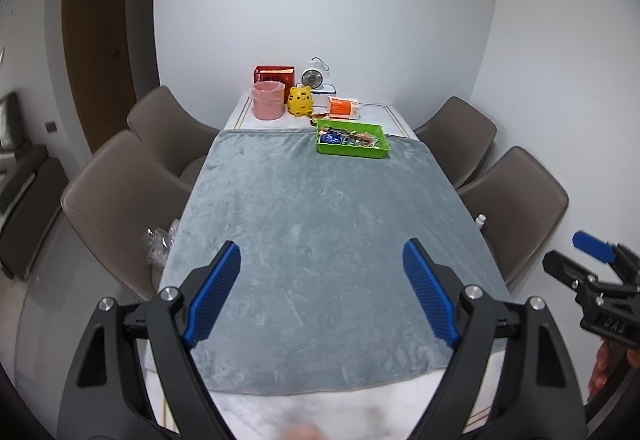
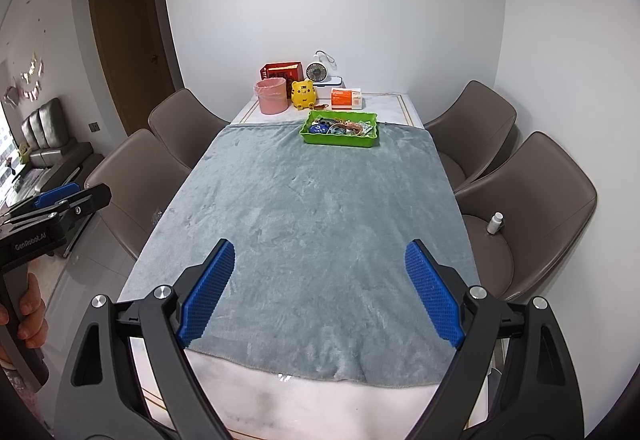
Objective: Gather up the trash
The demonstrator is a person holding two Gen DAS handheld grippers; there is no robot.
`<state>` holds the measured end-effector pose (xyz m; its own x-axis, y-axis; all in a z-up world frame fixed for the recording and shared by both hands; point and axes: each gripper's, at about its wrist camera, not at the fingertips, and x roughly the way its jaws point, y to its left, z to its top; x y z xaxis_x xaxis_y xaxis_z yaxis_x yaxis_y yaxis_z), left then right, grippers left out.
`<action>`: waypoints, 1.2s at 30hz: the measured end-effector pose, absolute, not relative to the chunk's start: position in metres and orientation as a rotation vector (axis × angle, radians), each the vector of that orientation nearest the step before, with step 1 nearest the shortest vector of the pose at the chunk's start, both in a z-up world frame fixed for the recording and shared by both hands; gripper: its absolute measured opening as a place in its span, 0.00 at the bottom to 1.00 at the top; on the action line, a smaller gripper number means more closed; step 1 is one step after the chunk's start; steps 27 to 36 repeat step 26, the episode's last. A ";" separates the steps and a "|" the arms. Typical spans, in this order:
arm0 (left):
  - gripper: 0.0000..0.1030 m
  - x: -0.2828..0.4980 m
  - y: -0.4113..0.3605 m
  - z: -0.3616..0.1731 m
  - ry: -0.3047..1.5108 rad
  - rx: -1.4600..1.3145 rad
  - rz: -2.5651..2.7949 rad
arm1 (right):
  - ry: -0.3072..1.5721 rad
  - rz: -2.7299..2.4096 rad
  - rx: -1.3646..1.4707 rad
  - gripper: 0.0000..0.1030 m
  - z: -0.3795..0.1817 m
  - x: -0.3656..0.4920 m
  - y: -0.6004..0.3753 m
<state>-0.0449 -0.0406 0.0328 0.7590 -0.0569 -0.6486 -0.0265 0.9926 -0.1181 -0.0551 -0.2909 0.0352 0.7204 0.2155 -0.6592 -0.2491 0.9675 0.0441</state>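
A pink bin [image 1: 268, 100] [image 2: 272, 95] lined with a clear bag stands at the far left of the table. A green tray [image 1: 353, 140] [image 2: 340, 128] holding several small items sits on the far edge of the grey cloth [image 1: 320, 224] [image 2: 312, 224]. My left gripper [image 1: 322, 268] is open and empty over the near end of the cloth. My right gripper [image 2: 320, 266] is open and empty over the near end too. Each gripper shows at the side of the other's view, the right one [image 1: 592, 260] and the left one [image 2: 60, 203].
A yellow tiger toy [image 1: 299, 101], a red box [image 1: 275, 73], a small white fan [image 1: 316, 77] and an orange packet [image 1: 344, 107] stand at the far end. Brown chairs flank the table. A crumpled clear wrapper [image 1: 158, 246] lies on the near left chair, a small white bottle [image 2: 496, 223] on the near right chair.
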 end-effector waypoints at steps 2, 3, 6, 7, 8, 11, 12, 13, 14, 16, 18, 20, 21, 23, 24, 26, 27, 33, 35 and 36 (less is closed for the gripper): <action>0.82 -0.044 -0.036 0.032 0.713 -0.155 -0.044 | 0.720 0.257 -0.049 0.82 0.035 -0.055 -0.290; 0.83 -0.043 -0.035 0.032 0.713 -0.165 -0.058 | 0.719 0.256 -0.050 0.82 0.035 -0.056 -0.289; 0.86 -0.043 -0.034 0.033 0.698 -0.167 -0.071 | 0.719 0.256 -0.048 0.82 0.035 -0.055 -0.290; 0.86 -0.044 -0.034 0.034 0.693 -0.165 -0.081 | 0.718 0.256 -0.047 0.82 0.035 -0.055 -0.290; 0.86 -0.044 -0.034 0.035 0.691 -0.165 -0.083 | 0.717 0.256 -0.046 0.82 0.035 -0.055 -0.290; 0.86 -0.045 -0.033 0.035 0.689 -0.167 -0.102 | 0.713 0.255 -0.045 0.82 0.035 -0.056 -0.288; 0.86 -0.046 -0.034 0.035 0.690 -0.164 -0.103 | 0.713 0.256 -0.045 0.82 0.035 -0.056 -0.288; 0.86 -0.046 -0.035 0.035 0.691 -0.161 -0.106 | 0.713 0.257 -0.046 0.82 0.035 -0.056 -0.287; 0.86 -0.047 -0.036 0.035 0.695 -0.157 -0.108 | 0.713 0.258 -0.046 0.82 0.035 -0.056 -0.286; 0.86 -0.048 -0.037 0.036 0.698 -0.149 -0.111 | 0.712 0.258 -0.046 0.82 0.035 -0.057 -0.285; 0.86 -0.049 -0.038 0.036 0.698 -0.140 -0.106 | 0.711 0.256 -0.045 0.82 0.036 -0.056 -0.285; 0.86 -0.049 -0.040 0.037 0.701 -0.132 -0.095 | 0.709 0.255 -0.045 0.82 0.036 -0.056 -0.285; 0.86 -0.049 -0.040 0.037 0.703 -0.128 -0.090 | 0.708 0.255 -0.045 0.82 0.036 -0.056 -0.285; 0.86 -0.049 -0.042 0.037 0.707 -0.122 -0.082 | 0.707 0.253 -0.044 0.82 0.037 -0.057 -0.285; 0.86 -0.049 -0.042 0.037 0.710 -0.119 -0.081 | 0.708 0.254 -0.043 0.82 0.037 -0.057 -0.285; 0.86 -0.050 -0.043 0.037 0.715 -0.122 -0.082 | 0.707 0.254 -0.044 0.82 0.037 -0.057 -0.285; 0.86 -0.050 -0.043 0.037 0.715 -0.122 -0.082 | 0.707 0.254 -0.044 0.82 0.037 -0.057 -0.285; 0.86 -0.050 -0.043 0.037 0.715 -0.122 -0.082 | 0.707 0.254 -0.044 0.82 0.037 -0.057 -0.285; 0.86 -0.050 -0.043 0.037 0.715 -0.122 -0.082 | 0.707 0.254 -0.044 0.82 0.037 -0.057 -0.285; 0.86 -0.050 -0.043 0.037 0.715 -0.122 -0.082 | 0.707 0.254 -0.044 0.82 0.037 -0.057 -0.285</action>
